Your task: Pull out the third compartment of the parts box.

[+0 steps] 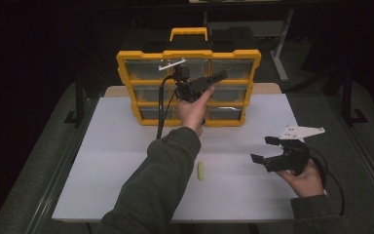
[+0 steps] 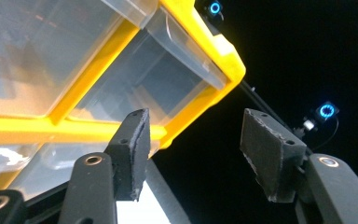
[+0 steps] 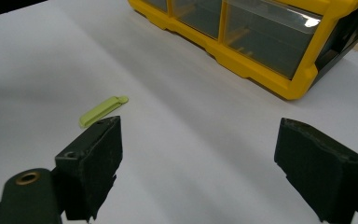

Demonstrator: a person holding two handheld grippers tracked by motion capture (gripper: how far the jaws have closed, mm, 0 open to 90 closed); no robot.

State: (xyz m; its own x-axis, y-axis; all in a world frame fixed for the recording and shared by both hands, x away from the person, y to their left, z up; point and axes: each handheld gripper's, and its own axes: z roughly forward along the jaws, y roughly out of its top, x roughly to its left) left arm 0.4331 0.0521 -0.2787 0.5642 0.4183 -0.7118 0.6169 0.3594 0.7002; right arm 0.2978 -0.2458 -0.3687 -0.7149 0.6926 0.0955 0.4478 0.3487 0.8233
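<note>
High view: left gripper (image 1: 218,76) raised at yellow drawer organizer (image 1: 126,73) standing at the table's far edge, jaws part-open on nothing, probably reaching for a top-right drawer (image 2: 154,74); right gripper (image 1: 265,149) open, idle near green clip (image 1: 200,171); next, squaring on the drawer front.

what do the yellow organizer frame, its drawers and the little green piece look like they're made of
Organizer frame: likely moulded plastic, glossy yellow with rounded edges. Drawers: clear plastic, see-through with glare. Green piece: probably matte plastic, flat pale-green strip; uncertain.
</note>
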